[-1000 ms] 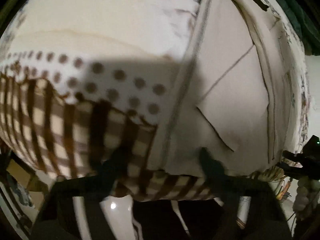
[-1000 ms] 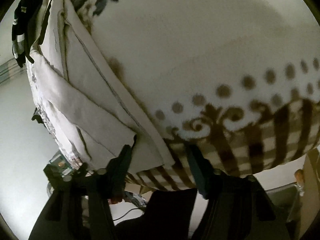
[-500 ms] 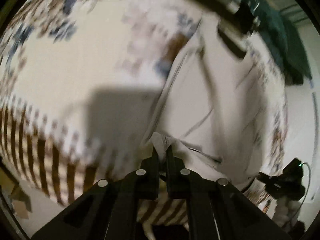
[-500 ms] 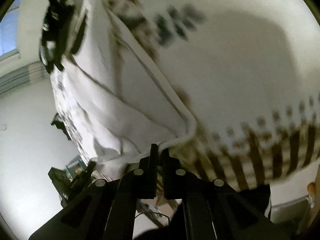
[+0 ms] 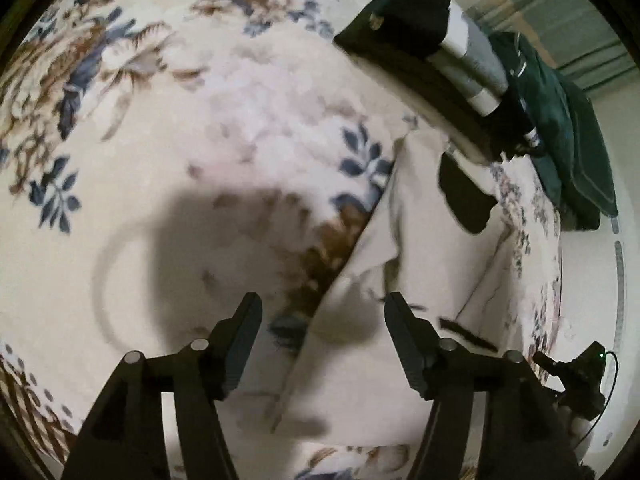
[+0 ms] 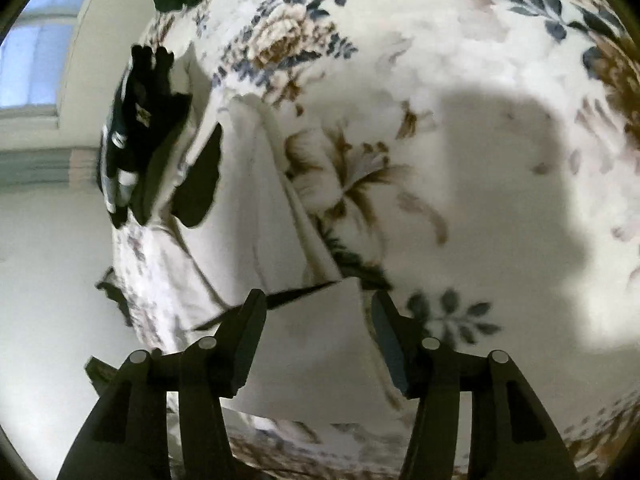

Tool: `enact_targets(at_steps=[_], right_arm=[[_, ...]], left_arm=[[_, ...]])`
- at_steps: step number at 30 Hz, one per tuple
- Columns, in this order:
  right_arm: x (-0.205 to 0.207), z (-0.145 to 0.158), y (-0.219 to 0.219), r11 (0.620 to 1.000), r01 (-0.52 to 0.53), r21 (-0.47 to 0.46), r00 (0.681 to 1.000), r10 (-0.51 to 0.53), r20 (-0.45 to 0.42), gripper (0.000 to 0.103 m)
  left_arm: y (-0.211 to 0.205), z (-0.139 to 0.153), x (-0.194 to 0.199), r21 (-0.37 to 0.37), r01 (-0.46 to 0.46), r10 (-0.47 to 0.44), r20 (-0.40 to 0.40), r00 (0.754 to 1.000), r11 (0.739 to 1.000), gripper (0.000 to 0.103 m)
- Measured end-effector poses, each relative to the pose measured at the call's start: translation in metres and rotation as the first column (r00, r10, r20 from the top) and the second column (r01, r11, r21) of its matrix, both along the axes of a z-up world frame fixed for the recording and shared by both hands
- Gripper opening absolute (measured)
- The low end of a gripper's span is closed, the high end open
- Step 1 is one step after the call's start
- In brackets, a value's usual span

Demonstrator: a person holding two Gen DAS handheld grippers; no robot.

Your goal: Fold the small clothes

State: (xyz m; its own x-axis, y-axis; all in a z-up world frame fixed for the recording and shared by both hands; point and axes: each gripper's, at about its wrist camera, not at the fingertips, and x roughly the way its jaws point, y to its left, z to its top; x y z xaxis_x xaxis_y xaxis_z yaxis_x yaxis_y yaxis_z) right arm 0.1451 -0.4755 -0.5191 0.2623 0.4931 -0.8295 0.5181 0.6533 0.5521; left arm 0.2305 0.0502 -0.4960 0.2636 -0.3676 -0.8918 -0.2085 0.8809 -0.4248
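Observation:
A cream-white small garment (image 5: 424, 272) lies folded over itself on the floral bedspread (image 5: 160, 160). It also shows in the right wrist view (image 6: 256, 208). My left gripper (image 5: 320, 316) is open just above the garment's left folded edge, holding nothing. My right gripper (image 6: 320, 304) is open above the garment's near corner, holding nothing. A small black patch (image 5: 464, 200) lies on the garment's far part.
A folded black, grey and white garment (image 5: 436, 40) and a dark green one (image 5: 568, 128) lie at the far end of the bed. In the right wrist view the black garment (image 6: 136, 128) sits by the bed's left edge. A dark device (image 5: 580, 372) is beyond the bed's right edge.
Both grippers shut on the garment's near edge, carried it forward over the garment, and have now opened and let it go. The views moved from the checked bed edge to the floral middle.

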Motion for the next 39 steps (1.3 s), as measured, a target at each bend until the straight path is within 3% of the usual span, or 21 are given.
enact_targets(at_steps=[6,8,9,12,18,23,27,29,31,35,37,39], right_arm=[[0.002,-0.039,0.016,0.991,-0.124,-0.043,0.990,0.121,-0.069,0.057],[0.004,-0.043,0.022,0.991,-0.126,-0.050,0.991,0.123,-0.057,0.034],[0.005,-0.043,0.025,0.990,-0.125,-0.072,0.991,0.122,-0.047,0.011],[0.006,-0.029,0.032,0.981,-0.114,-0.159,0.993,0.116,0.009,0.004],[0.011,-0.001,0.030,0.972,-0.069,-0.225,0.991,0.093,0.100,0.003],[0.021,-0.015,0.023,0.962,-0.052,-0.267,0.997,0.066,0.046,0.003],[0.026,-0.038,0.024,0.960,-0.083,-0.267,0.996,0.072,-0.052,0.005],[0.026,-0.045,0.021,0.968,-0.071,-0.242,0.994,0.049,-0.095,0.019],[0.025,-0.045,0.017,0.970,-0.045,-0.239,0.994,0.019,-0.108,0.035],[0.025,-0.030,0.008,0.980,0.020,-0.197,0.995,-0.038,-0.088,0.040],[0.034,-0.019,0.008,0.983,0.014,-0.182,0.997,-0.028,-0.073,0.051],[0.047,-0.011,0.011,0.985,-0.003,-0.175,0.998,-0.008,-0.060,0.055]], left_arm=[[-0.022,-0.036,0.010,0.057,0.103,-0.101,-0.040,0.994,0.993,0.059],[-0.030,-0.034,0.010,0.080,0.131,-0.131,0.001,0.991,0.988,0.028],[-0.034,-0.033,0.013,0.077,0.152,-0.154,0.018,0.988,0.985,0.004],[-0.032,-0.020,0.014,0.079,0.147,-0.153,0.082,0.985,0.986,0.003],[-0.020,-0.013,0.018,0.072,0.115,-0.122,0.113,0.986,0.991,0.001],[-0.014,-0.032,0.029,0.018,0.086,-0.087,0.067,0.994,0.996,0.002],[-0.015,-0.041,0.032,-0.016,0.107,-0.107,0.028,0.994,0.994,0.004],[-0.013,-0.045,0.035,-0.013,0.114,-0.114,-0.013,0.993,0.993,0.007],[-0.009,-0.045,0.038,-0.013,0.112,-0.112,-0.049,0.992,0.994,0.018],[-0.005,-0.022,0.052,-0.015,0.121,-0.121,-0.007,0.993,0.993,0.038],[-0.009,-0.009,0.063,-0.018,0.136,-0.136,0.027,0.990,0.991,0.066],[-0.021,0.005,0.081,-0.029,0.160,-0.157,0.073,0.985,0.987,0.068]])
